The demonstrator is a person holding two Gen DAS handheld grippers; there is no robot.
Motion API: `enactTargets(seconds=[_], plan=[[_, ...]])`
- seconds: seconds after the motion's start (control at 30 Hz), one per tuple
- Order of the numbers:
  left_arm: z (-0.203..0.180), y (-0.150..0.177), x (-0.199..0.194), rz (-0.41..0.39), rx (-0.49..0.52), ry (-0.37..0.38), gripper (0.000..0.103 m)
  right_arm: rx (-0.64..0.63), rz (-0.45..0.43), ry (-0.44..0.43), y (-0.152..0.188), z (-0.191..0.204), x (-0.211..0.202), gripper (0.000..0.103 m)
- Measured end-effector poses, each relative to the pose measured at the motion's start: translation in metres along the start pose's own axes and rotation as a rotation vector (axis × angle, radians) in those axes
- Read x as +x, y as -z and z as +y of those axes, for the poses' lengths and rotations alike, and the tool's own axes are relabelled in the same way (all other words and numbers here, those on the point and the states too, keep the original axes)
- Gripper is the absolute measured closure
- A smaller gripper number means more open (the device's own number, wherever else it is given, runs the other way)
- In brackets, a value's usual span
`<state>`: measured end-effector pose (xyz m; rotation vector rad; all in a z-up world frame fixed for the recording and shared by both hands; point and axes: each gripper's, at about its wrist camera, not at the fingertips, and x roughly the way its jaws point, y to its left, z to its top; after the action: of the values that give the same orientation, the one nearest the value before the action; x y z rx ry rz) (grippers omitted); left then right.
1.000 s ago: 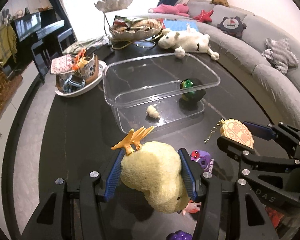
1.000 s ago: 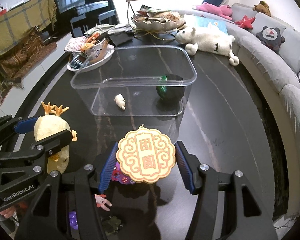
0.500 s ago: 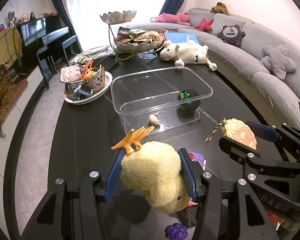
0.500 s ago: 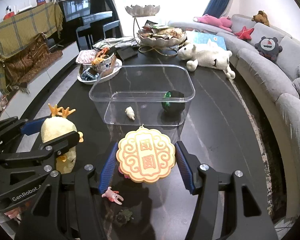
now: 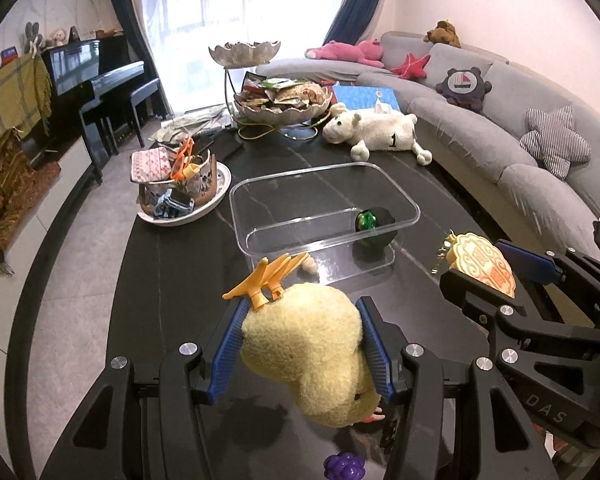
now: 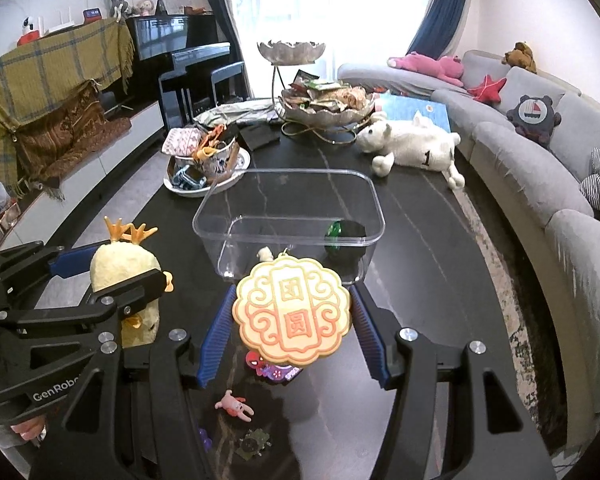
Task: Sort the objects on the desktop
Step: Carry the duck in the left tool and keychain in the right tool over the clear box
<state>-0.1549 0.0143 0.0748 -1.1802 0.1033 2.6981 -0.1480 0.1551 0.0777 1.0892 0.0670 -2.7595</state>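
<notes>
Carry step: left claw [image 5: 302, 344] grips the yellow plush chick [image 5: 308, 354], right claw [image 6: 288, 320] the mooncake charm [image 6: 293, 317], both short of the clear bin [image 6: 288, 216]; next, over its rim and release

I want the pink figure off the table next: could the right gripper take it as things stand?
Probably not yet. The right gripper is shut on the mooncake charm, so its jaws are full. The pink figure lies uncovered on the table just below, so the way looks free once the charm is dropped.

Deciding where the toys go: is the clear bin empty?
Not empty. The clear bin already holds a green ball and a small white figure.
</notes>
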Motion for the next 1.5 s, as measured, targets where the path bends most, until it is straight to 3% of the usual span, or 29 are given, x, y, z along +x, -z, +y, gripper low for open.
enactTargets(seconds=[0.9, 1.5], plan=[[0.005, -0.047, 0.025, -0.002, 0.014, -0.011, 0.052, -0.023, -0.025, 0.023, -0.042, -0.009, 0.023, 0.048], [0.016, -0.079, 0.061, 0.018, 0.021, -0.023, 0.052, -0.047, -0.006, 0.027, -0.074, -0.016, 0.062, 0.048]])
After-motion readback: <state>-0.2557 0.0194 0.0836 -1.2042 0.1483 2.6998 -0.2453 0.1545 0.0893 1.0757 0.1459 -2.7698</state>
